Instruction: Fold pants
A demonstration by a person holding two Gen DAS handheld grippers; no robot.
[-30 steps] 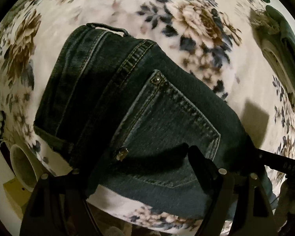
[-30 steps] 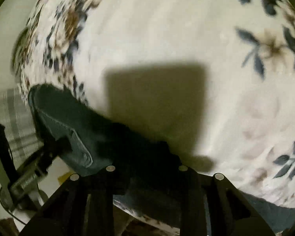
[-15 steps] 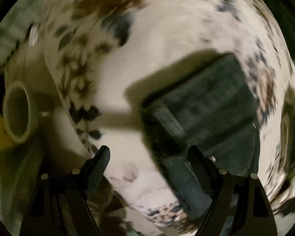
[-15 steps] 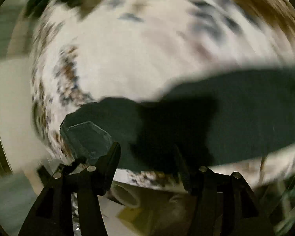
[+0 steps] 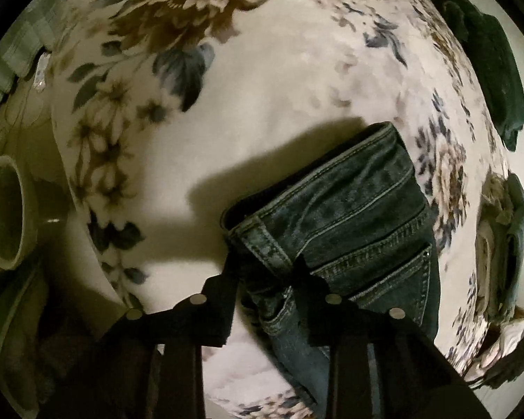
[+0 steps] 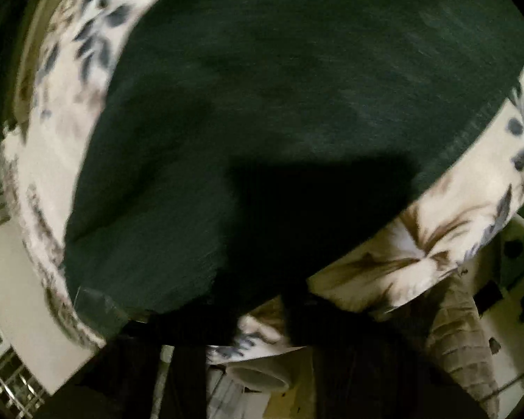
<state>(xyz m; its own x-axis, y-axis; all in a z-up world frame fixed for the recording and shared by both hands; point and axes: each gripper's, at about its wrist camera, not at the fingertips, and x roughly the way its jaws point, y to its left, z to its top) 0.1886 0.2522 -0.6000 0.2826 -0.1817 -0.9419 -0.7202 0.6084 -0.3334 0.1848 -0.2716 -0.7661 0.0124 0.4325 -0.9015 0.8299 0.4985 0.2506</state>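
So, at the far left of your left camera you can see a round pale tube lying beside the bed, with its open end facing you. The flowered blanket covers the bed and fills most of the view. Far right, a dark green cloth lies at the blanket's edge, well apart from the jeans, and a small pile of folded clothes sits below it. Nothing sits between your tools and the jeans.

The jeans lie on the blanket, right of the middle. Their waistband end points toward your left tool, and the long way of them runs from bottom middle up to the right. The jaws of that tool have just been closing, and now they pinch the waistband corner right at a belt loop.

In your right camera the jeans look like one big dark band running from lower left to upper right. Your right tool sits at their lower edge. Its jaws have just squeezed together, but that spot is too dark to tell if any cloth is caught.
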